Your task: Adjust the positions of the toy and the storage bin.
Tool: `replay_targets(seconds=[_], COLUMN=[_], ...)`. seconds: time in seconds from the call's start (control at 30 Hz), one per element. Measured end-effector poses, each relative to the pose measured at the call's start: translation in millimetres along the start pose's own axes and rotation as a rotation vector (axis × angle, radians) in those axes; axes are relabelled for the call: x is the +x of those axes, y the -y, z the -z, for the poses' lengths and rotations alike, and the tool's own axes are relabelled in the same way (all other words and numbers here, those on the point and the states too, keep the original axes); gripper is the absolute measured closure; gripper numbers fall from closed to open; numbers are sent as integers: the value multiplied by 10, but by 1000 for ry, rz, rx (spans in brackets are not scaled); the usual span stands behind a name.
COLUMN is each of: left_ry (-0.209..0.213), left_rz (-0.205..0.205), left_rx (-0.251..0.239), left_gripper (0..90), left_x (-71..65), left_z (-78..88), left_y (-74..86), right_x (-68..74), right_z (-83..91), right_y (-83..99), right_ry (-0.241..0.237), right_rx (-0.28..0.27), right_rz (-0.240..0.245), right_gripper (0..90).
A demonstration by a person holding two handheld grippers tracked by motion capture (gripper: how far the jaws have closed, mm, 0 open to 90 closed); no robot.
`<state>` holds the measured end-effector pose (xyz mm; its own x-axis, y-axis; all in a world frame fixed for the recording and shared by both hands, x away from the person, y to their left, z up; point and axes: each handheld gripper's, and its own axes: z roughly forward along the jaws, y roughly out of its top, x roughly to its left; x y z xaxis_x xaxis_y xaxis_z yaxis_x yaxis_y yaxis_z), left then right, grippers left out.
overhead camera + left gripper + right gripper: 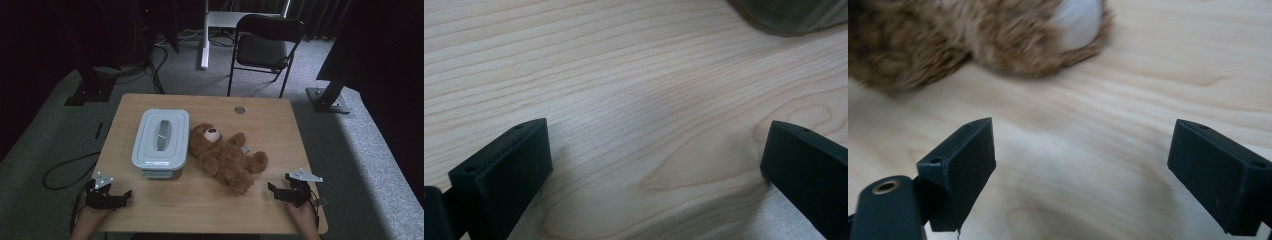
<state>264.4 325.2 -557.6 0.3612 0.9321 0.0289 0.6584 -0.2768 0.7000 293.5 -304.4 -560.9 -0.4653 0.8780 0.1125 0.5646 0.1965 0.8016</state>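
A brown teddy bear lies on its back in the middle of the wooden table. Beside it on the left stands a grey plastic box with its lid on. My left gripper rests near the table's front left corner, jaws wide apart and empty over bare wood. A corner of the box shows at the top right of the left gripper view. My right gripper rests near the front right corner, open and empty, a short way from the bear's foot.
A black folding chair stands behind the table on grey carpet. A small round grommet sits near the table's far edge. A black cable loops on the floor at the left. Dark stands and curtains surround the area.
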Motion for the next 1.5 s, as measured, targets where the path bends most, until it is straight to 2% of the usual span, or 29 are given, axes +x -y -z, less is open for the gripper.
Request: replay_targets(seconds=[0.1,0.13,0.2,0.3,0.4,0.57,0.73,0.97,1.13,1.37,1.5], left_ry=[3,3,3,5,7,10,10,10,11,11,11], left_rz=[-3,-3,-3,-4,-5,-10,-10,-10,-6,-6,-6], left_rx=[-1,-1,-1,0,0,0,0,1,0,0,0], left_gripper=[7,7,7,7,7,7,7,7,7,7,7], left_x=[-2,-2,-2,-2,-4,-6,-6,-6,-9,-9,-8], left_z=[0,0,0,-1,-1,-1,-1,0,-1,-1,-1], left_y=[0,0,0,-1,-1,-1,-1,-2,-1,-1,-1], right_x=[9,9,8,-7,12,89,194,384,499,612,651], right_z=[-7,3,11,54,101,171,201,129,30,-181,-324], right_y=[0,6,7,-17,-55,-258,-507,-798,-968,-1168,-1244], right_ry=[-9,-29,-25,-69,-104,-118,-169,-225,-266,-321,-331], right_rx=[15,11,10,24,0,-37,-88,-107,-99,-62,-30], right_rz=[8,12,5,-20,-33,-7,19,71,96,118,126], right_gripper=[110,110,110,111,114,114,114,114,114,114,114])
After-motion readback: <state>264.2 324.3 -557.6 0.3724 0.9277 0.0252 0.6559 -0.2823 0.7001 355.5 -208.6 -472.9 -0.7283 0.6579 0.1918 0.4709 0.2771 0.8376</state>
